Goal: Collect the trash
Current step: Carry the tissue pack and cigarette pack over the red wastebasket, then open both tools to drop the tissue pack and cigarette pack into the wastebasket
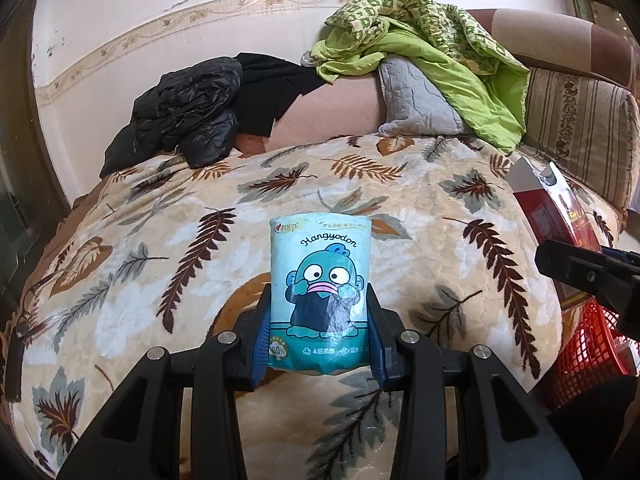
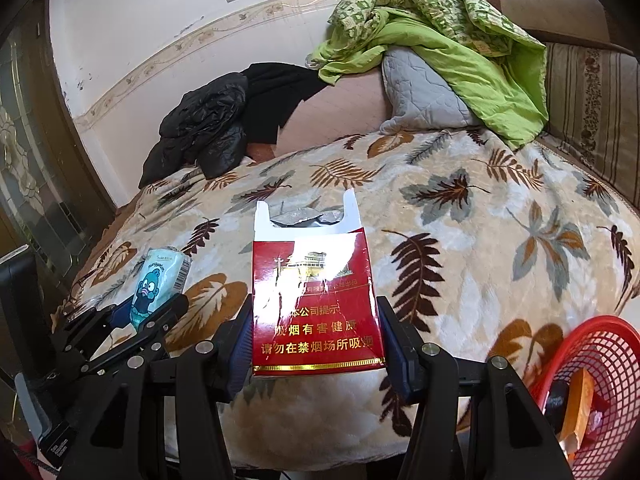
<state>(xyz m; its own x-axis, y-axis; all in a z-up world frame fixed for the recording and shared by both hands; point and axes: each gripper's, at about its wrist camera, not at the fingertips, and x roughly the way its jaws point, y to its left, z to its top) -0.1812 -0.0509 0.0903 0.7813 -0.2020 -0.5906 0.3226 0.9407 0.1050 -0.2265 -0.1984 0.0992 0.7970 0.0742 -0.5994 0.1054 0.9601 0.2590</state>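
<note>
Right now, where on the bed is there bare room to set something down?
The leaf-patterned blanket is bare between the black puffer jacket, the grey quilted pillow and the red mesh basket. The head end is crowded with a green quilt.

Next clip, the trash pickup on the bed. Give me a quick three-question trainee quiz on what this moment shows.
1. True or false: the left gripper is shut on the blue tissue pack.
2. What does the right gripper hold? A) a green blanket B) an opened red cigarette box C) a black jacket
3. Fill in: the red mesh basket sits at the lower ____ of the right wrist view.

Key:
1. True; the pads press both sides of the pack.
2. B; the red cigarette box stands upright between the pads, its top torn open.
3. Right; something orange already lies in it.
</note>
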